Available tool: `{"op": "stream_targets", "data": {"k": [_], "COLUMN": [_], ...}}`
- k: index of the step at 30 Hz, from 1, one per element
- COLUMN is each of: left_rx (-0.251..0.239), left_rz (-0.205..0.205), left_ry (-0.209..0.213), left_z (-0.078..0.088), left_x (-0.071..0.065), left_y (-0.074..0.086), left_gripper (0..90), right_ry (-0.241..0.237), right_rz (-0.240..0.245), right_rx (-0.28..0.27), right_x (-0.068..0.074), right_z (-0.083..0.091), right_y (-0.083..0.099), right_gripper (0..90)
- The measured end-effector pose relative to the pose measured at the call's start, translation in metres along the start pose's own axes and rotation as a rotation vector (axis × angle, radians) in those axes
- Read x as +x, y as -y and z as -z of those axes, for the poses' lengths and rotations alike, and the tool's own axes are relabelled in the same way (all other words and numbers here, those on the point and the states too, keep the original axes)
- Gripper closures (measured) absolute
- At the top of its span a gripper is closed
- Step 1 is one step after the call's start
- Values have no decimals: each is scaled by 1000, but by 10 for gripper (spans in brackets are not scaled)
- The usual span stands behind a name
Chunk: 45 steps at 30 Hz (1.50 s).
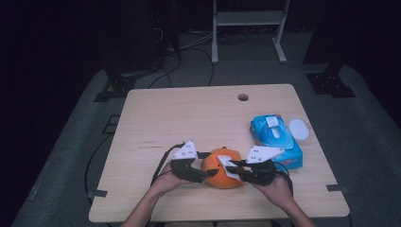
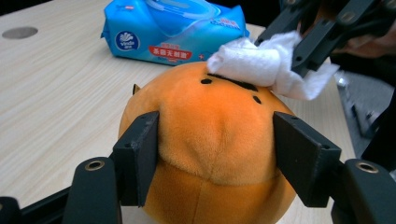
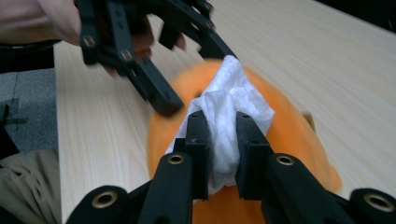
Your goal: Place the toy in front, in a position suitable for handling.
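Now the left gripper [image 2: 217, 154] is clamping the orange plush toy [image 2: 215, 154] steady; the right gripper [image 3: 219, 140] is pinching a white wipe [image 3: 229, 121], wiping it.

Wipes pack [image 1: 276, 141] and its lid [image 1: 299, 128] crowd my right; orange plush [image 1: 221, 168] blocks the near centre. Table [image 1: 189, 118] left and far: free passage.

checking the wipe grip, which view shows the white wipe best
The right gripper view: the white wipe sits pinched between that gripper's jaws, draped on the orange plush ball. The left gripper view shows it farther off, pressed on the ball's top. In the high view it is just a small white patch.
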<state>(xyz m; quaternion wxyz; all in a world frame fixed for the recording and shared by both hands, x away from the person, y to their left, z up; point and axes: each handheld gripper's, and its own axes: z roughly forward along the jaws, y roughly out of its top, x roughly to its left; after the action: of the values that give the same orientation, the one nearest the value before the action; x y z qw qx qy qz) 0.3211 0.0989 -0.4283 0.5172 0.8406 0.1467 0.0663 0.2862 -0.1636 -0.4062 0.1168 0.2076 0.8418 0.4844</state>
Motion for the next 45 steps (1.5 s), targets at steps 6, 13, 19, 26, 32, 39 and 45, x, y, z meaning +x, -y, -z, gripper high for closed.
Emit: {"op": "stream_targets", "data": {"k": [6,13,19,26,32,39,45], "left_rx": [-1,-15,3,21,8,7,23], "left_rz": [-37,29,-35,-128,-52,-3,-93], "left_ry": [-4,-4,-19,-9,-1,1,-5], "left_z": [-1,-4,-5,-7,-6,-5,-7], "left_x": [-5,-2,-9,-20,-13,-10,-19], "left_y": [-1,-1,-4,-7,-6,-6,-7], "left_gripper": [345,231,330,350,240,279,341], "right_ry": [41,72,38,30,61,41,3], "right_rz": [12,-43,-1,26,-37,-17,48], "right_rx": [-23,17,-2,-32,7,14,-4], "right_x": [-4,-21,-3,1,-20,-8,9], "right_z": [0,4,3,-1,3,6,-3], "right_y": [-9,9,-2,-14,2,3,-13], "right_gripper": [770,770,770,770,771,772,772]}}
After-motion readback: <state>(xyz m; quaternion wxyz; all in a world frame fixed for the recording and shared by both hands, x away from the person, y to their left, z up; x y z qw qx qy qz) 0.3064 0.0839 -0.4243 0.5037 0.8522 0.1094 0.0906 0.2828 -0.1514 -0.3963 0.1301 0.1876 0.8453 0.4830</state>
